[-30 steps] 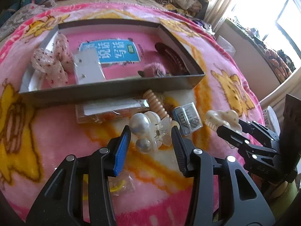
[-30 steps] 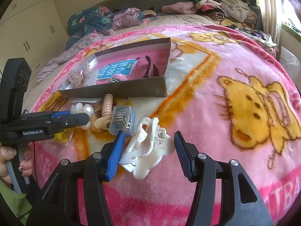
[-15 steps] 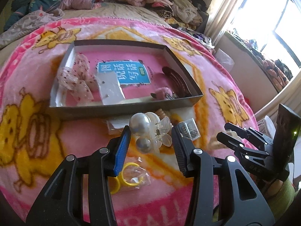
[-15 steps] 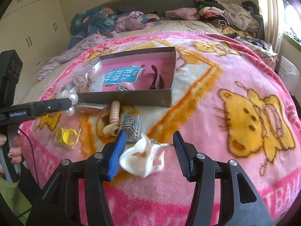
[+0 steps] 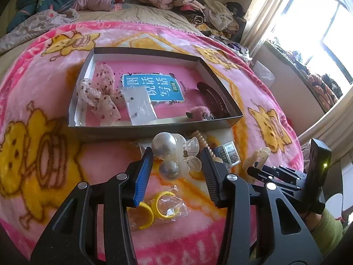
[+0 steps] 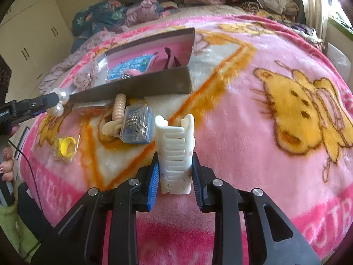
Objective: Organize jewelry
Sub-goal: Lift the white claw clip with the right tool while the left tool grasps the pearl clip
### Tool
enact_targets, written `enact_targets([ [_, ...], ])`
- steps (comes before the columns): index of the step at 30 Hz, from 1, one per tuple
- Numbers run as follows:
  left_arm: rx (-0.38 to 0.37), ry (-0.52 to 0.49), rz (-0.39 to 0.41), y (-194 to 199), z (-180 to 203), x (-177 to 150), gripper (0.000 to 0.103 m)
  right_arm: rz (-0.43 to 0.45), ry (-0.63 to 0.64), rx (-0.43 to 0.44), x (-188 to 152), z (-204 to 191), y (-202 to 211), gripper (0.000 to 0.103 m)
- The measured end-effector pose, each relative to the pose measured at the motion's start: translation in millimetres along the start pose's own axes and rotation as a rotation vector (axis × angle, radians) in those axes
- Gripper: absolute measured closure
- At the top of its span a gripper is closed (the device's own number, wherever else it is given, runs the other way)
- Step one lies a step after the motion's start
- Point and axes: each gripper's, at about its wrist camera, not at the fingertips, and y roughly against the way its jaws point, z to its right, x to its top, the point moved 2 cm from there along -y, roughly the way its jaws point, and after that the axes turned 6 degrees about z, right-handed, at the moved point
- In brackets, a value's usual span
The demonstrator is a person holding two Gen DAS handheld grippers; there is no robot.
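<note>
My left gripper (image 5: pixel 176 165) is shut on a clear hair claw with large pearls (image 5: pixel 169 154) and holds it above the blanket, just in front of the grey box (image 5: pixel 154 128); it also shows in the right wrist view (image 6: pixel 58 101). My right gripper (image 6: pixel 175 176) is shut on a cream hair claw (image 6: pixel 175 152), held upright above the blanket; it also shows in the left wrist view (image 5: pixel 256 158). The box holds a spotted bow (image 5: pixel 99 95), an earring card (image 5: pixel 139 106), a dark clip (image 5: pixel 211 97) and a pink fuzzy piece (image 5: pixel 199 112).
On the pink blanket lie a spiral hair tie (image 6: pixel 118 112), a clear box of small pins (image 6: pixel 136 125), a flat packet (image 6: pixel 90 108) and yellow rings in a bag (image 5: pixel 158 207). Clothes are piled at the bed's far end (image 5: pixel 198 6). A window is at right.
Both grippers have lifted their claws off the blanket. The right gripper closed on the cream claw, which now stands upright. The left gripper drew back and up with the pearl claw.
</note>
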Motion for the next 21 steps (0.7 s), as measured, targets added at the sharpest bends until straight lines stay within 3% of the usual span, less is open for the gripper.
enact_targets([
  [16, 0.016, -0.006, 0.049, -2, -5, 44, 0.068, 0.159, 0.038, 0.038, 75, -9, 37, 0.077],
  [17, 0.019, -0.006, 0.053, -2, -7, 47, 0.071, 0.167, 0.04, 0.042, 81, -11, 37, 0.077],
  [18, 0.017, -0.006, 0.054, -3, -7, 50, 0.082, 0.173, 0.041, 0.049, 86, -12, 38, 0.077],
  [21, 0.024, 0.001, 0.051, -9, -13, 58, 0.082, 0.187, 0.056, 0.059, 101, -17, 35, 0.077],
])
